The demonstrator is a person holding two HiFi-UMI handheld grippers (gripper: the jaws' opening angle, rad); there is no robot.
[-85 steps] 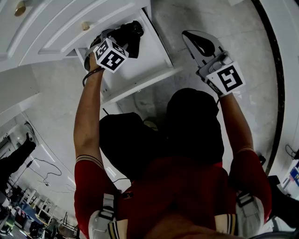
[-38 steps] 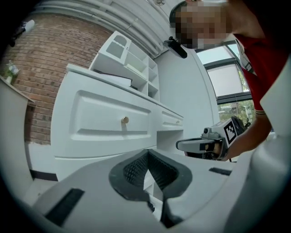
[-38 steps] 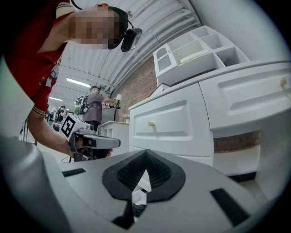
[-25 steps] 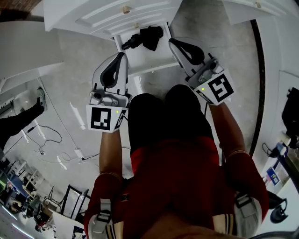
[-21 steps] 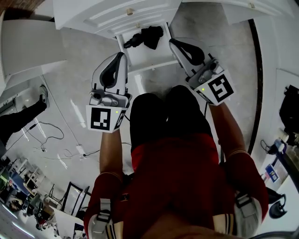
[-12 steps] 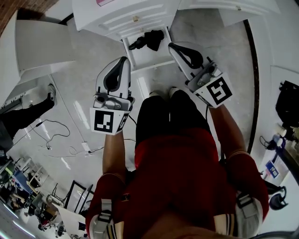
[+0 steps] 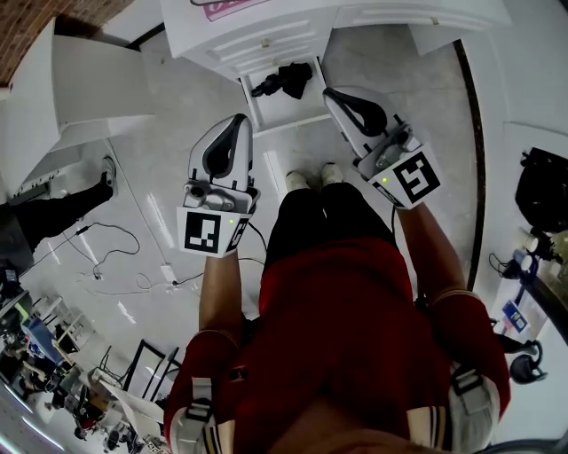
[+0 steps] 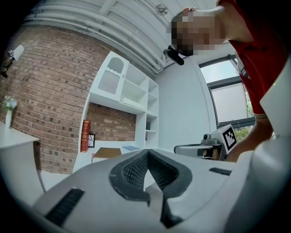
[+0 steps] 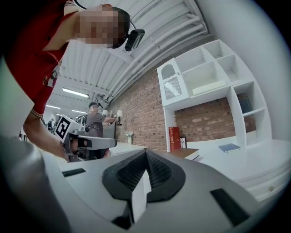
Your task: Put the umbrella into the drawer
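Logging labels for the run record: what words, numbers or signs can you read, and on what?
None legible.
Pink label on the white cabinet: cut off, blurred.
Red book spine: print too small.
Marker cube on left gripper, likewise right gripper: square patterns, no letters.
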